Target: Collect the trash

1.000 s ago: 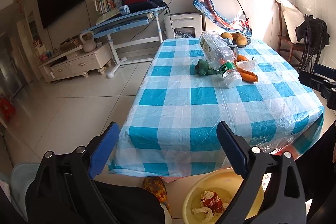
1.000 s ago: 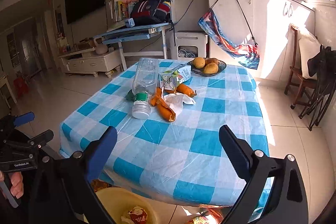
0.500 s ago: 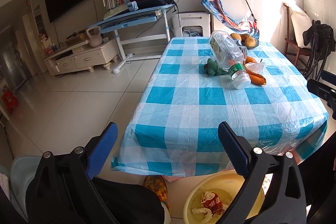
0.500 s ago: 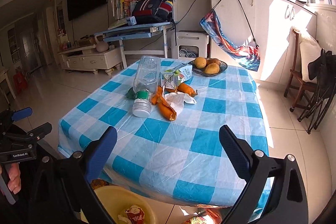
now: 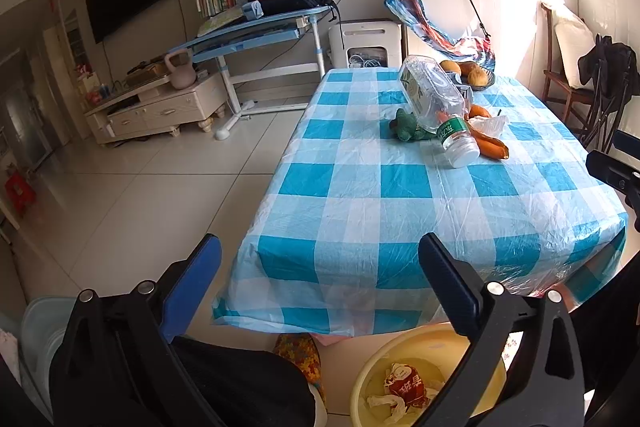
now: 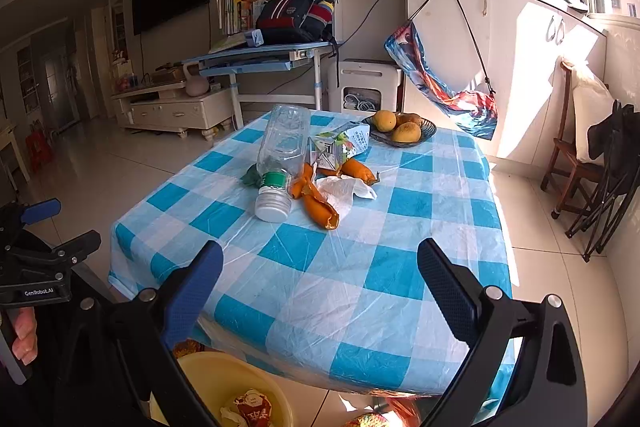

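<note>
Left wrist view, my left gripper opening wide on nothing, right gripper fingers apart and empty, plastic bottle lying on checked table, yellow basin below.

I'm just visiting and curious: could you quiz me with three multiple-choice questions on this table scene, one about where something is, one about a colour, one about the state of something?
1. Where is the yellow basin?
A. On the floor at the near end of the table
B. On the table beside the fruit
C. On the wooden chair

2. What colour is the label band at the neck of the plastic bottle?
A. Red
B. Green
C. Yellow

3. How does the bottle rest?
A. Standing upright
B. Tipped over, cap end toward the camera
C. Hanging from a hook

Answers:
1. A: the basin shows below the tablecloth edge, with a red wrapper inside.
2. B: a green band sits just above the white cap.
3. B: it leans on the peels and the green toy.
</note>
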`<state>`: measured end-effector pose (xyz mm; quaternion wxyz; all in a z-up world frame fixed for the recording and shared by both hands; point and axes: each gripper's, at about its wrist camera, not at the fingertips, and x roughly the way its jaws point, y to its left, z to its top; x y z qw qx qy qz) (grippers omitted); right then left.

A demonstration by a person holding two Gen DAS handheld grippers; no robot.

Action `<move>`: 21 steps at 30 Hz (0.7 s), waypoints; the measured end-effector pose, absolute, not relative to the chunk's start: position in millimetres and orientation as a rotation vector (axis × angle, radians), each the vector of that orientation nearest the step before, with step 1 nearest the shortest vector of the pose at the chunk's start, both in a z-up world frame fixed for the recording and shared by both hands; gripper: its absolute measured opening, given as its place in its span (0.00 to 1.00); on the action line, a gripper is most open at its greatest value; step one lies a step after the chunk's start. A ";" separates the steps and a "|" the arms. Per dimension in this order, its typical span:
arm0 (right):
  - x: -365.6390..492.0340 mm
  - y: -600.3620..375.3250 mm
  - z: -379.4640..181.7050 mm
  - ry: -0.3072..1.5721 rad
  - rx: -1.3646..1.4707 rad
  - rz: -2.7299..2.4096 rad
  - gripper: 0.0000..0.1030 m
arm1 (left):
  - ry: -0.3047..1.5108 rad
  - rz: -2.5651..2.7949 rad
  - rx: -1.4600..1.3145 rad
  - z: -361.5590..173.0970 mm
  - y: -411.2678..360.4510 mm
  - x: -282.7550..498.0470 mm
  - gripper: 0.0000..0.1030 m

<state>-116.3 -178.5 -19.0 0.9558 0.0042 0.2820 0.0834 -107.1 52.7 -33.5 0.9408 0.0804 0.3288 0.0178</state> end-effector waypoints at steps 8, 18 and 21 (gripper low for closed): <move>-116.6 -177.8 -18.8 0.572 0.008 0.168 0.91 | 0.672 0.036 0.165 -33.9 53.1 -107.0 0.93; -116.9 -176.8 -18.2 0.571 0.004 0.169 0.91 | 0.673 0.036 0.166 -33.4 53.2 -106.8 0.93; -117.0 -176.7 -18.0 0.570 0.003 0.169 0.91 | 0.674 0.036 0.167 -33.4 53.1 -106.8 0.93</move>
